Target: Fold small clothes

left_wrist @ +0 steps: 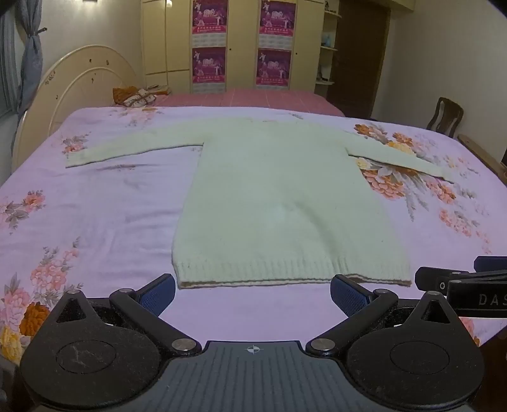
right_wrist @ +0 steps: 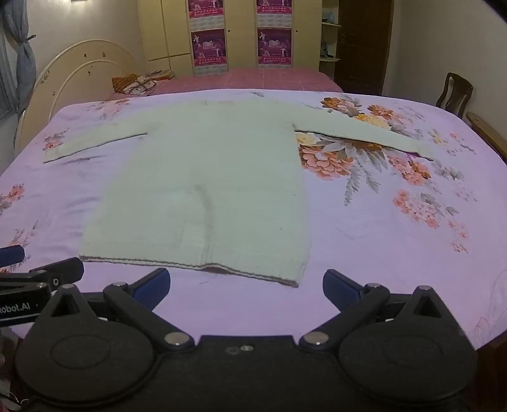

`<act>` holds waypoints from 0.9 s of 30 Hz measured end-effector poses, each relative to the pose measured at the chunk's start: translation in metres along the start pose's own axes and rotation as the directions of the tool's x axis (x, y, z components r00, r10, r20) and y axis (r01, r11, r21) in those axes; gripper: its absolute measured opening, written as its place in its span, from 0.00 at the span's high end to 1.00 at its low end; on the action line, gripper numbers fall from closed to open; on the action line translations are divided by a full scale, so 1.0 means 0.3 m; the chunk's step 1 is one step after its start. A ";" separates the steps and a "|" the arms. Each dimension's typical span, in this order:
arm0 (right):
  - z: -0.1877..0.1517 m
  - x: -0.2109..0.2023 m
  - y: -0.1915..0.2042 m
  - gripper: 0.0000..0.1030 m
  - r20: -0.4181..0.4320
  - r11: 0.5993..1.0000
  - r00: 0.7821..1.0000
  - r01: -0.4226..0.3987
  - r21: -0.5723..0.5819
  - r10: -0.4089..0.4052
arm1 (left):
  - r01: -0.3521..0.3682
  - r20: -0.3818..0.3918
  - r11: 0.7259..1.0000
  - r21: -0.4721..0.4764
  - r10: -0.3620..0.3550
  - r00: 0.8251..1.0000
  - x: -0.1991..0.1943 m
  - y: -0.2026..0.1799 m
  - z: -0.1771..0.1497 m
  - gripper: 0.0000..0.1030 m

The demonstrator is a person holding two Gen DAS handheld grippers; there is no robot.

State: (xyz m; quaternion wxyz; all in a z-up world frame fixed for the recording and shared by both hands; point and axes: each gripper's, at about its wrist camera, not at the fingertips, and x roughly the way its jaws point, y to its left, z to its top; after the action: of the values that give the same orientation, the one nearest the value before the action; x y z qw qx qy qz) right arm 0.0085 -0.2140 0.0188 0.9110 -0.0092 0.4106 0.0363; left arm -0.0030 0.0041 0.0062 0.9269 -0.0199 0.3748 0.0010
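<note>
Sweater [left_wrist: 285, 190], pale green, lies spread flat with sleeves out on the floral bedsheet [left_wrist: 95, 222], ready for folding, so the left gripper [left_wrist: 252, 296] and right gripper [right_wrist: 246, 288] hover wide-jawed and empty near its hem.

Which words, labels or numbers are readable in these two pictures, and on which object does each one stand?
"DAS" (cut off by the frame edge): on the right gripper's black arm.
"Robot.AI" (start cut off): on the left gripper's black arm.
Posters on the wardrobe: print too small and blurred to read.

Bare bedsheet [left_wrist: 104, 222] around flat sweater [left_wrist: 279, 202]
</note>
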 end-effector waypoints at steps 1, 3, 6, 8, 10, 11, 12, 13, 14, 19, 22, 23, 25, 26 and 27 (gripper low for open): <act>-0.009 0.002 0.012 0.01 0.003 1.000 1.000 0.001 -0.005 -0.001 | -0.001 0.003 1.000 0.001 0.001 1.000 0.002 -0.002 -0.004 0.00; -0.010 -0.001 0.011 0.01 0.002 1.000 1.000 0.002 -0.005 -0.002 | -0.001 0.002 1.000 0.002 0.001 1.000 0.004 -0.006 -0.004 0.00; -0.009 0.000 0.010 0.01 0.002 1.000 1.000 0.003 -0.005 -0.003 | 0.000 0.003 1.000 0.005 0.000 1.000 0.005 -0.012 -0.004 0.00; -0.009 0.000 0.009 0.01 0.003 1.000 1.000 0.003 -0.004 -0.003 | -0.002 0.002 1.000 0.007 0.002 1.000 0.007 -0.019 -0.004 0.00; -0.009 -0.001 0.003 0.01 0.002 1.000 1.000 0.001 -0.001 -0.001 | -0.002 0.001 1.000 0.005 0.002 1.000 0.007 -0.020 -0.003 0.00; -0.009 -0.001 0.002 0.01 0.002 1.000 1.000 0.002 -0.001 -0.002 | -0.003 0.001 1.000 0.005 0.003 1.000 0.007 -0.024 -0.002 0.00; -0.008 -0.001 0.001 0.01 0.001 1.000 1.000 0.002 -0.001 -0.002 | -0.001 0.001 1.000 0.006 0.001 1.000 0.007 -0.024 -0.003 0.00; -0.008 -0.001 0.001 0.01 0.001 1.000 1.000 0.001 0.000 -0.001 | -0.001 0.000 1.000 0.007 0.001 1.000 0.008 -0.025 -0.003 0.00; -0.008 -0.001 0.001 0.01 0.000 1.000 1.000 0.001 0.000 -0.001 | 0.000 0.001 1.000 0.006 0.000 1.000 0.007 -0.027 -0.002 0.00; -0.010 -0.004 -0.004 0.01 -0.001 1.000 1.000 0.001 0.001 -0.001 | 0.001 0.001 1.000 0.003 -0.001 1.000 0.006 -0.028 -0.001 0.00; -0.011 -0.002 -0.004 0.01 -0.001 1.000 1.000 0.002 0.001 -0.002 | 0.001 0.002 1.000 0.001 -0.001 1.000 0.004 -0.030 -0.002 0.00; -0.011 -0.002 -0.005 0.01 -0.001 1.000 1.000 0.002 0.001 -0.002 | 0.002 0.003 1.000 0.000 -0.002 1.000 0.002 -0.028 -0.003 0.00; -0.011 -0.003 -0.005 0.01 -0.001 1.000 1.000 0.001 0.000 -0.001 | 0.001 0.003 1.000 -0.001 -0.001 1.000 0.000 -0.027 -0.003 0.00; -0.011 -0.003 -0.004 0.01 -0.002 1.000 1.000 0.002 -0.002 -0.002 | 0.001 0.003 1.000 -0.002 -0.001 1.000 -0.001 -0.026 -0.004 0.00; -0.011 -0.002 -0.004 0.01 -0.002 1.000 1.000 0.003 -0.003 -0.003 | 0.002 0.003 1.000 -0.005 -0.002 1.000 -0.001 -0.024 -0.004 0.00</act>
State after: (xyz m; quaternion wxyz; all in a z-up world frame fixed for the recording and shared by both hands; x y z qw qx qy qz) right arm 0.0057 -0.2154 0.0170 0.9108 -0.0109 0.4113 0.0355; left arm -0.0039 -0.0032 0.0058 0.9274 -0.0223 0.3734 0.0012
